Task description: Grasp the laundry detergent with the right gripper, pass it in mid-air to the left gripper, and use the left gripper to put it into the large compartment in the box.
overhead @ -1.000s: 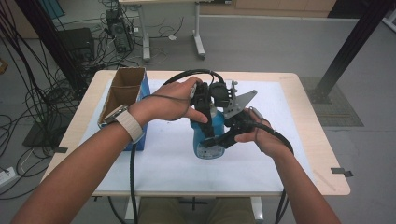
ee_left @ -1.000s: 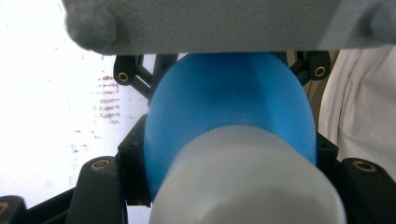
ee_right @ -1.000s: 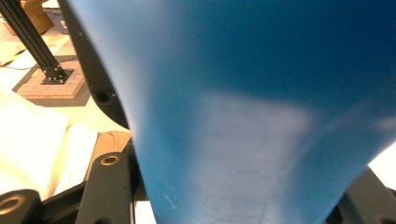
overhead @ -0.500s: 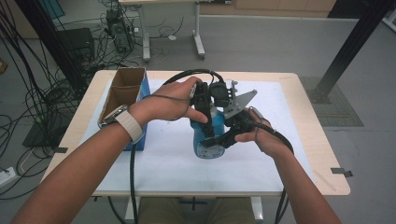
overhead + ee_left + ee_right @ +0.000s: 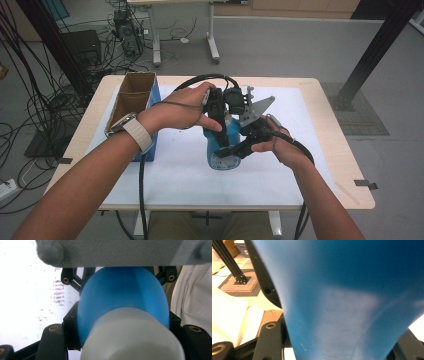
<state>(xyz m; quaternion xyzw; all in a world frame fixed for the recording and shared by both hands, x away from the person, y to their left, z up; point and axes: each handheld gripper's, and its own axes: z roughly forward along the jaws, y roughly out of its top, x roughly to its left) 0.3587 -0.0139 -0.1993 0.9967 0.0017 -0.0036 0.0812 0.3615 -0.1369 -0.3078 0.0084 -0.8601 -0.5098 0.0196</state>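
We have both tongs clamped on the blue bottle [image 5: 222, 145], which we hold just above the white sheet [image 5: 175, 170] near the middle of the table [image 5: 330, 125], its base turned toward us. Our left gripper [image 5: 220, 112] closes its jaws around the bottle's upper body, just behind the white cap [image 5: 130, 340]. Our right gripper [image 5: 250, 137] presses its jaws on the lower body from the other side, the blue wall sitting tight between them.

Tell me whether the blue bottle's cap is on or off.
On: in the left gripper view a white cap sits on the blue bottle.
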